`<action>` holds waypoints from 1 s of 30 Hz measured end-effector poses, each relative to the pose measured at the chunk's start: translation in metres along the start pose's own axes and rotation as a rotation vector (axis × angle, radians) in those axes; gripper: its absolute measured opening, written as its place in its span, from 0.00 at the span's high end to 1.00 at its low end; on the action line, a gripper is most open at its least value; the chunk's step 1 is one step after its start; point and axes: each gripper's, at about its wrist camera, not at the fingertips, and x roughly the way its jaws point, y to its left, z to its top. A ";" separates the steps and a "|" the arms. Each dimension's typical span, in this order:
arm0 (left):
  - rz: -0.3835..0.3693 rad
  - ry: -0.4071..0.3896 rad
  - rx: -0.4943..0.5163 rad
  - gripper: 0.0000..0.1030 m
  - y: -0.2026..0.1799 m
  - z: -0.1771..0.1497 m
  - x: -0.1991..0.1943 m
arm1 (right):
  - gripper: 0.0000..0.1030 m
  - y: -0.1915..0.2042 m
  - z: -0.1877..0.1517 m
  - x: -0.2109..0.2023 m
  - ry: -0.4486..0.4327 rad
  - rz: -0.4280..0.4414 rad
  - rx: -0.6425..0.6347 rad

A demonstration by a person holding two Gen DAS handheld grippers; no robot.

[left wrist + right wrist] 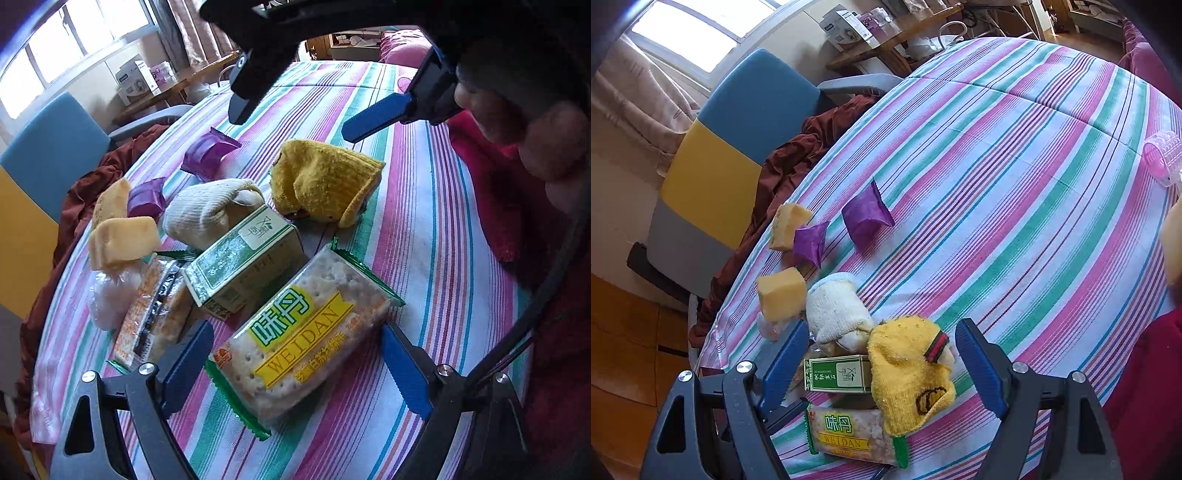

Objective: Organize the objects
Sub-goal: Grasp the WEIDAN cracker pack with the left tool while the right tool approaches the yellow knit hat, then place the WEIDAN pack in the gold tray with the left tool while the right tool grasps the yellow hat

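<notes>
Cracker pack (303, 343), green box (243, 266), yellow sock (325, 181), white sock (207, 210) clustered on striped cloth (424, 221).

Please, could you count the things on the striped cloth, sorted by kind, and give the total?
Purple packets: 2
Yellow sponge blocks: 2
Knitted gloves, white and yellow: 2
Cracker packs: 2
Green box: 1
Clear bag: 1
Pink roller: 1
Total: 11

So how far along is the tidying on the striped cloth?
Barely started. Nothing looks sorted: purple packets, cakes and socks lie mixed. The left gripper hangs open around the cracker pack, not gripping; the right gripper is open, empty. Everything remains.
</notes>
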 end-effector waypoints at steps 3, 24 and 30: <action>-0.077 -0.010 -0.114 0.37 0.009 -0.006 0.000 | 0.19 -0.001 0.001 0.002 0.006 -0.003 0.004; 0.061 -0.056 -0.517 0.43 0.001 -0.115 -0.067 | 0.35 0.013 -0.011 0.033 0.135 -0.196 -0.141; 0.054 -0.068 -0.524 0.43 0.002 -0.108 -0.061 | 0.47 0.011 -0.014 0.040 0.168 -0.230 -0.158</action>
